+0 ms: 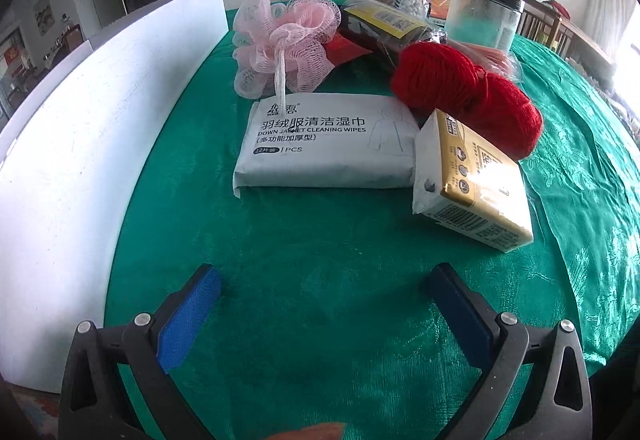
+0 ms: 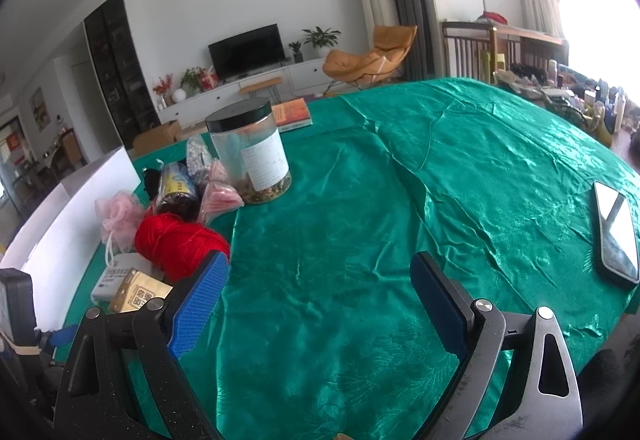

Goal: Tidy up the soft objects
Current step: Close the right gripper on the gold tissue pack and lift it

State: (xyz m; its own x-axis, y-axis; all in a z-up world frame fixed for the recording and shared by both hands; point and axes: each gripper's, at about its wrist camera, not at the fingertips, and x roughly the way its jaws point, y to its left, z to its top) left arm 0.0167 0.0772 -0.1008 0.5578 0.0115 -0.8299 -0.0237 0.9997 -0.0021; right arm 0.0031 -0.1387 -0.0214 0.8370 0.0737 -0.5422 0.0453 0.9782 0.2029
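Note:
On the green tablecloth [image 1: 320, 260] lie a white pack of cleaning wipes [image 1: 324, 143], a gold and white tissue pack [image 1: 472, 179], a red yarn ball [image 1: 464, 91] and a pink mesh bath pouf [image 1: 284, 43]. My left gripper [image 1: 326, 280] is open and empty, a short way in front of the wipes pack. My right gripper [image 2: 320, 272] is open and empty over bare cloth, with the red yarn [image 2: 176, 240], the pouf [image 2: 120, 215] and the tissue pack [image 2: 138, 294] to its left.
A white box wall [image 1: 80, 159] runs along the left. Behind the soft things stand a clear jar with a black lid [image 2: 250, 151], a dark bottle [image 2: 176, 191] and small plastic bags. A book [image 2: 294, 113] lies far back. A phone [image 2: 616, 236] lies at the right.

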